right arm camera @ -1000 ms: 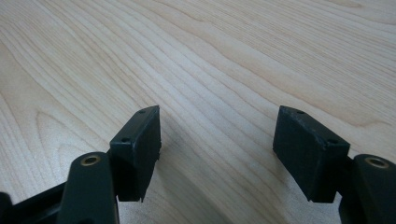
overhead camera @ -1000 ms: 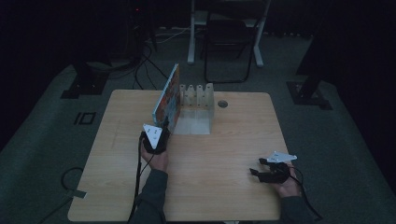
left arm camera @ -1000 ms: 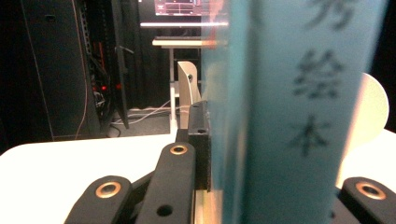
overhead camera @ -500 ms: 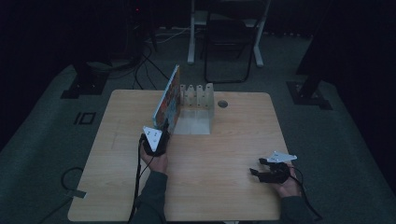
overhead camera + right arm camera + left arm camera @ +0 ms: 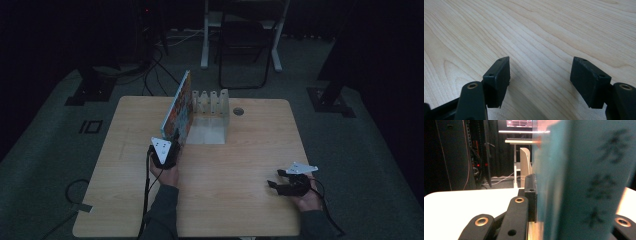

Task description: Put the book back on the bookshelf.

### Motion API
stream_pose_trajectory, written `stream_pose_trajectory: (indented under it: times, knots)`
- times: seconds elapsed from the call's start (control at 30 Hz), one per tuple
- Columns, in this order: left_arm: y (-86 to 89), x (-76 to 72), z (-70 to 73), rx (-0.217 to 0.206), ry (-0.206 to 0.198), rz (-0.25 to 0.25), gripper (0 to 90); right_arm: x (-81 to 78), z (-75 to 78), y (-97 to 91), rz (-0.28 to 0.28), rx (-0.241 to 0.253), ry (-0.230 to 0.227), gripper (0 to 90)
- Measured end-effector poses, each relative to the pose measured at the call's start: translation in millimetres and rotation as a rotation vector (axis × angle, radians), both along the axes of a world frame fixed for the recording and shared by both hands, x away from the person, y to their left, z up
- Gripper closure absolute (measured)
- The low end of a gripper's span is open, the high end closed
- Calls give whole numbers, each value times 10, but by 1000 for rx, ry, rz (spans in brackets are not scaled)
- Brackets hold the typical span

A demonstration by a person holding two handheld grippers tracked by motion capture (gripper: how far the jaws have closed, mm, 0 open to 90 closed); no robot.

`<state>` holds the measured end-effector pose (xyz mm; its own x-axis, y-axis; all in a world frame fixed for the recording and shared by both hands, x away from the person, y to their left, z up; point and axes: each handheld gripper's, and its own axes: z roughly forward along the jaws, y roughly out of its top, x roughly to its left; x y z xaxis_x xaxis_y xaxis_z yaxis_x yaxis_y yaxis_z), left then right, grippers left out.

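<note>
The book (image 5: 179, 109) stands upright on its lower edge on the wooden surface (image 5: 240, 200), just left of a white rack (image 5: 212, 102) near the far side. It is thin and tall, with a colourful picture cover in orange and blue. In the left gripper view its spine (image 5: 584, 182) is teal with dark printed characters, blurred by closeness. The left tool (image 5: 165, 150) pinches the book's near end between its black jaws. The right tool (image 5: 280, 181) rests well apart near the surface's right front, jaws spread with nothing between them.
</note>
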<state>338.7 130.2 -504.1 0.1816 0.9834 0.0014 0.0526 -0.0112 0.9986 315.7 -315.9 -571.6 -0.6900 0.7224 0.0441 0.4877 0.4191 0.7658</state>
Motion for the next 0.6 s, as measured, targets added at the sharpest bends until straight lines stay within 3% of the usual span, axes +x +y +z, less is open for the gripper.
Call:
stream_pose_trajectory:
  times: [0.6]
  knots:
    - [24, -6, -33, -1, -6, -2, 806, -3, 0, 3, 1, -2, 0, 317]
